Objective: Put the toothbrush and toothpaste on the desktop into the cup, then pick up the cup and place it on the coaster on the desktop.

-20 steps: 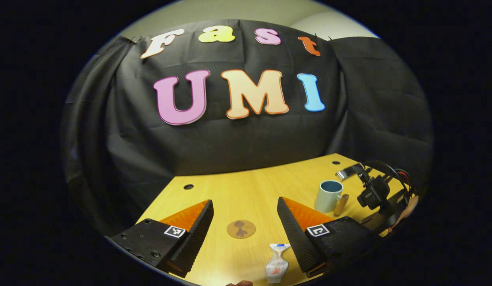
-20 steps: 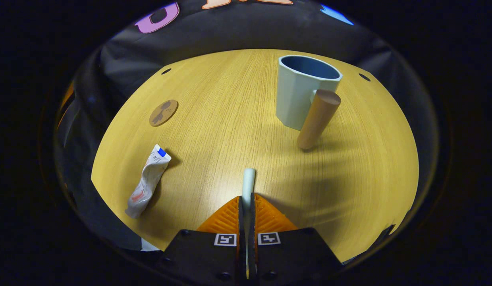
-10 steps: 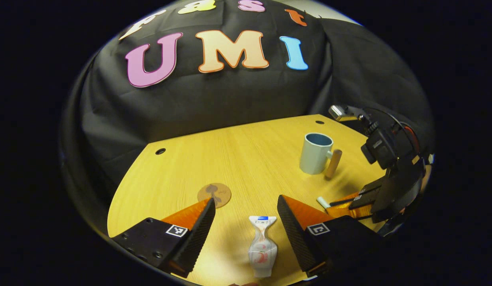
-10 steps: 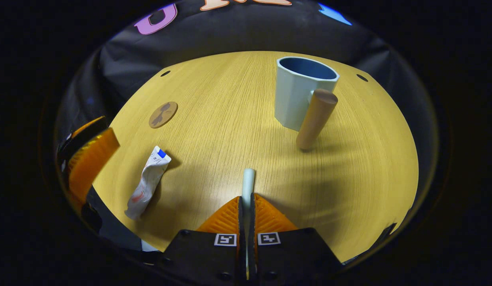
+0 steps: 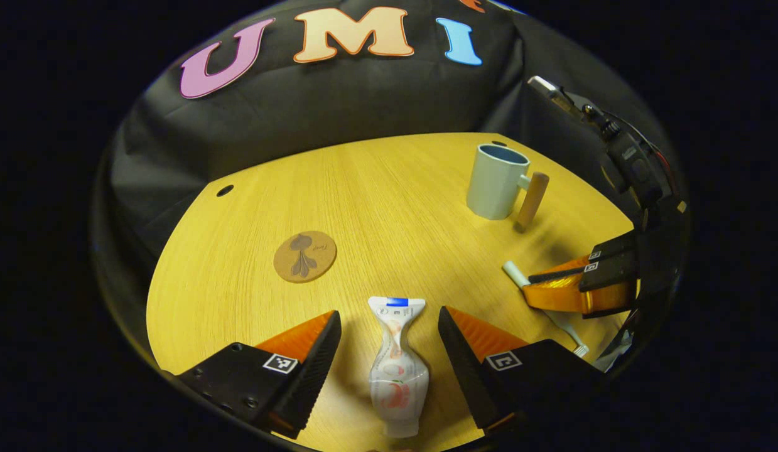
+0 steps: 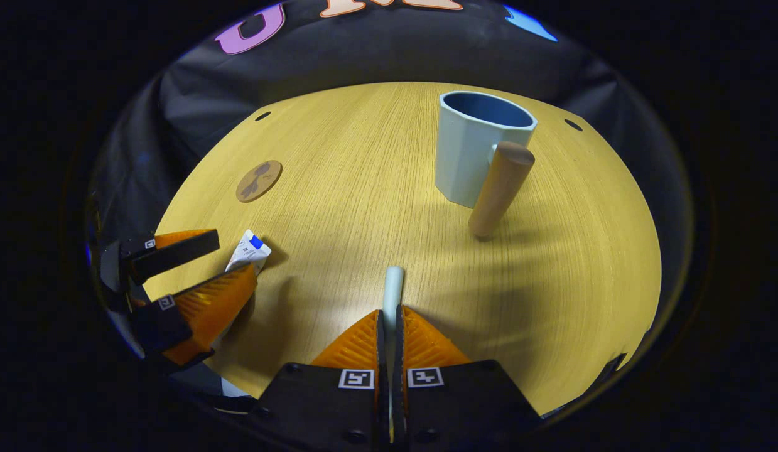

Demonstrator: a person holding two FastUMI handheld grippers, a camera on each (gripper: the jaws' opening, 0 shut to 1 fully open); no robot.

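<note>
Crumpled white toothpaste point(image 5: 398, 364) sits btwn the spread fingers of the left hand-held gripper point(image 5: 389, 351), not yet pinched.
In left gripper view the tube lies at 6 o'clock on the wood counter point(image 5: 389, 207), long axis running 12–6 along the fingers, flat blue-marked end toward 12; the left one is clearly nearer it. Right hand-held gripper point(image 6: 390, 317) is clenched on the toothbrush point(image 6: 393, 285), handle tip poking out toward 12. Pale cup point(image 6: 473, 147) w/ wooden handle stands empty at 1 o'clock in right gripper view; coaster point(image 5: 305, 256) at 11 in left view, well apart from cup. Tube print too small to read. Next, probably: close on tube.
</note>
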